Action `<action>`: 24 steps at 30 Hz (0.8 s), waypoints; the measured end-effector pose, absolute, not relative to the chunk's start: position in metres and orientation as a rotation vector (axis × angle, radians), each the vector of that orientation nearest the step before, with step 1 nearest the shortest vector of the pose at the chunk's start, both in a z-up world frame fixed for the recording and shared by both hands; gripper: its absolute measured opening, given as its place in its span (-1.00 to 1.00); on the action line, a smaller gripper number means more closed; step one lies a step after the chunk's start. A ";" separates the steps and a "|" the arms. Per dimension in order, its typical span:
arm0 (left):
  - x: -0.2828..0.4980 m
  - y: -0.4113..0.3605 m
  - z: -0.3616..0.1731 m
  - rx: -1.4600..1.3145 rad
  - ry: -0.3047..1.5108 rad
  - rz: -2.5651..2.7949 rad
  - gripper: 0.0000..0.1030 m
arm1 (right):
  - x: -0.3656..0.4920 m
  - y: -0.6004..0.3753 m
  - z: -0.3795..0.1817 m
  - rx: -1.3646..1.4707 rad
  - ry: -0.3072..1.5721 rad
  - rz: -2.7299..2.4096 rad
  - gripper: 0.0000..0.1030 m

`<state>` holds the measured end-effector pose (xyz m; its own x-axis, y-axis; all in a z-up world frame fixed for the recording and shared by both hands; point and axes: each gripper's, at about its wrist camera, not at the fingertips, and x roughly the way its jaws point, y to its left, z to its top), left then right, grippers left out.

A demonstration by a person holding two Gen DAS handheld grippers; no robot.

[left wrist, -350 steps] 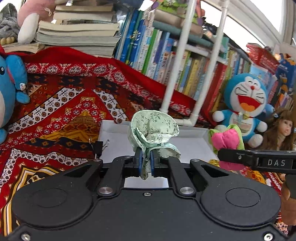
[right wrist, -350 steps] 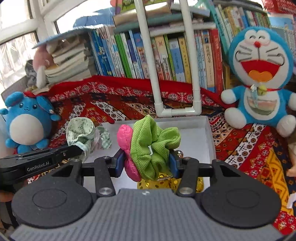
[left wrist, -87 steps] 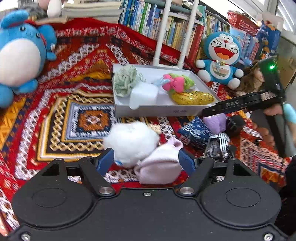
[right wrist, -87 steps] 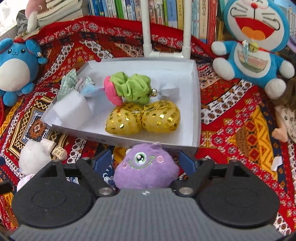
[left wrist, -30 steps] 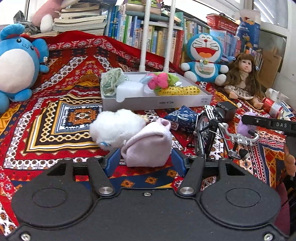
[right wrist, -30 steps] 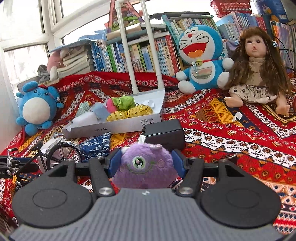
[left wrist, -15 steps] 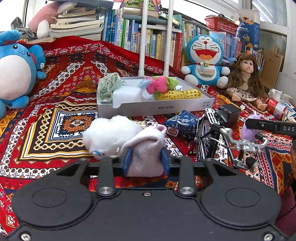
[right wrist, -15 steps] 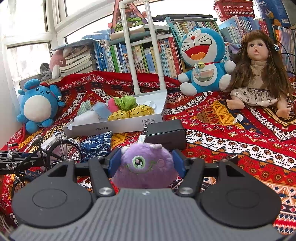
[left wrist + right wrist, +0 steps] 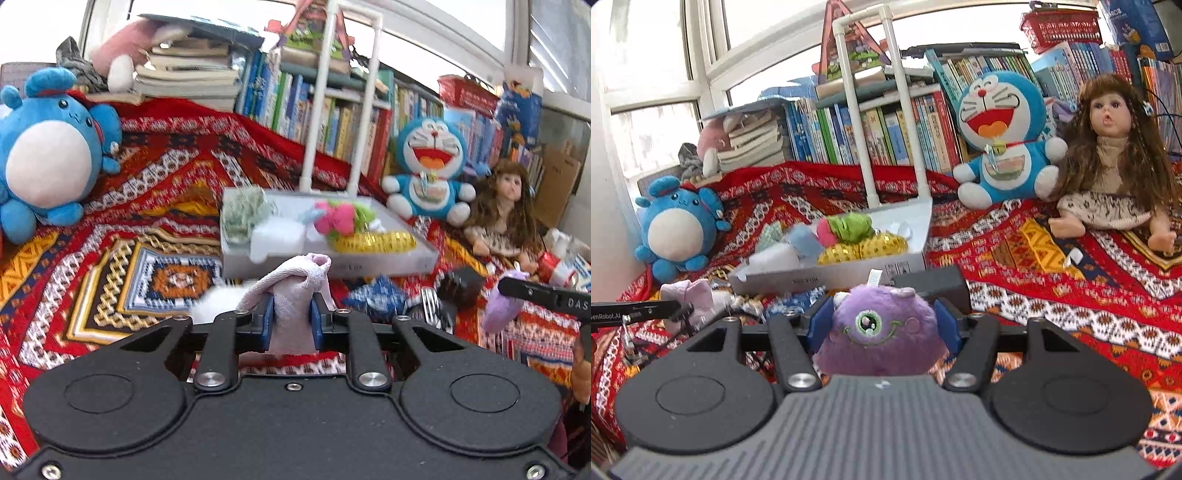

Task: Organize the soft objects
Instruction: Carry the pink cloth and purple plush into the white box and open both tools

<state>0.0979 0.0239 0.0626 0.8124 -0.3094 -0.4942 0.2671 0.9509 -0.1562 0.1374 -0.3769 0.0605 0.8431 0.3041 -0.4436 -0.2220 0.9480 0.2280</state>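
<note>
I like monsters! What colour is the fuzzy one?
Purple monster plush, clearest in the right wrist view.

At the right edge of my left wrist view, the black bar of the other hand-held gripper [image 9: 546, 295] carries white letters "DAS", cut off by the frame. At the left edge of my right wrist view, the opposite hand-held gripper [image 9: 635, 310] reads "enRobot.AI", its first letter cropped. The tray [image 9: 849, 277] has small print on its front wall in both views, too blurred for me to read. Book spines [image 9: 886, 136] along the upper middle carry lettering I cannot make out either.
</note>
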 end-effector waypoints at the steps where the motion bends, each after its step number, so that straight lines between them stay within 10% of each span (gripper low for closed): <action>1: 0.101 0.025 0.067 -0.083 0.533 -0.306 -0.63 | 0.140 -0.377 0.064 0.170 0.490 0.281 0.23; 24: 0.246 -0.001 0.096 -0.215 0.576 -0.296 -0.63 | 0.288 -0.350 0.103 0.282 0.579 0.281 0.23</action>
